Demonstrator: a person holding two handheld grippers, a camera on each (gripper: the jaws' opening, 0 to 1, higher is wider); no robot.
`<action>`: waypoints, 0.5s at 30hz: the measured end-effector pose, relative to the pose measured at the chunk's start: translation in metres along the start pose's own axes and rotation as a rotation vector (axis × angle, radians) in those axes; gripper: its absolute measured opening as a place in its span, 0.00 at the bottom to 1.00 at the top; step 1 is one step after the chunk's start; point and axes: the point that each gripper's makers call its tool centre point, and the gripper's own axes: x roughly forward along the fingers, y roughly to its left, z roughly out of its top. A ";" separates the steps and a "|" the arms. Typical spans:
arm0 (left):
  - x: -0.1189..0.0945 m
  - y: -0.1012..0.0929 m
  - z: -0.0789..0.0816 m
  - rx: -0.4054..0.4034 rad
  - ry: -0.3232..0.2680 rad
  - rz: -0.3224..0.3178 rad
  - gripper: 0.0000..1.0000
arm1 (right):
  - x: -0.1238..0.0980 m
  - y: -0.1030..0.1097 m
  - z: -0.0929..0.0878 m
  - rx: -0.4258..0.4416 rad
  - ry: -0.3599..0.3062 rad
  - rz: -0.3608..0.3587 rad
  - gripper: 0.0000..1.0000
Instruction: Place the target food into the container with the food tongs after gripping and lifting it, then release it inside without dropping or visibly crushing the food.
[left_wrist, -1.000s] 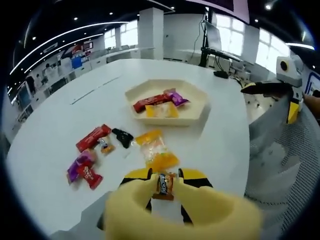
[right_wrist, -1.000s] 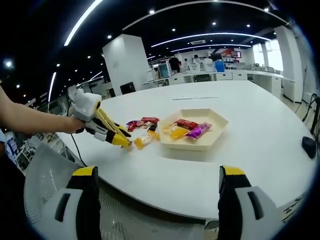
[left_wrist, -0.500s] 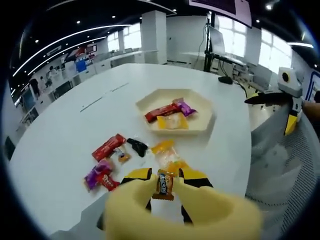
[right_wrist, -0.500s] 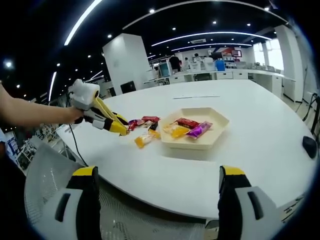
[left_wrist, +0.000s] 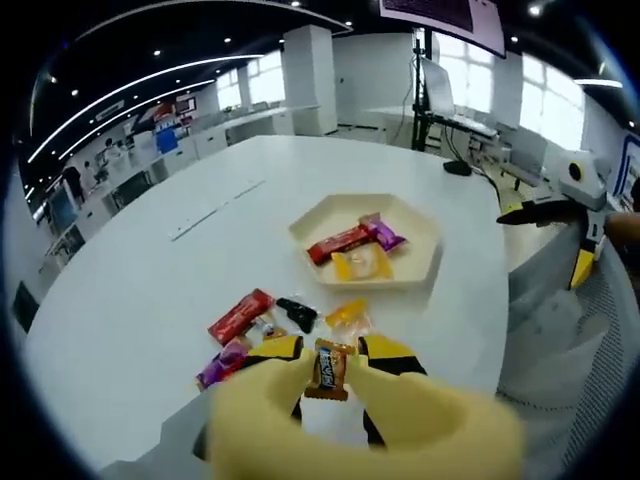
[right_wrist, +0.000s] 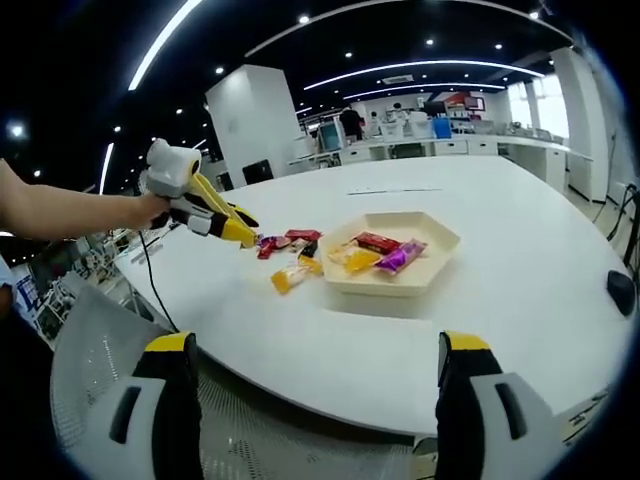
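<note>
I have the small wrapped candy (left_wrist: 327, 369) pinched in my left tongs (left_wrist: 328, 372), lifted above the worktop (left_wrist: 150, 270). Gripping and lifting look done; carrying it to the hexagonal tray (left_wrist: 425, 240) and releasing remain. The tray already holds three snacks, with bare floor at its near side. Loose packets (left_wrist: 240, 315) lie below my path. My right tongs (right_wrist: 315, 400) are spread, idle off the worktop's edge.

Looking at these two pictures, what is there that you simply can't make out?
- Printing on the small snack, left gripper view: too blurred to read.
- Loose wrappers beside it: partly hidden behind the left gripper.
- What the tray packets are, right gripper view: too small to tell.
</note>
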 end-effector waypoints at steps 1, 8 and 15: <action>0.001 0.001 0.001 0.000 -0.002 0.001 0.18 | 0.000 0.000 0.000 0.000 0.000 0.001 0.99; 0.008 0.000 0.014 -0.006 -0.012 -0.003 0.18 | 0.000 0.001 -0.001 0.000 0.010 0.006 0.99; 0.016 0.001 0.030 -0.002 -0.026 -0.009 0.18 | 0.000 0.001 -0.002 0.001 0.014 0.010 0.99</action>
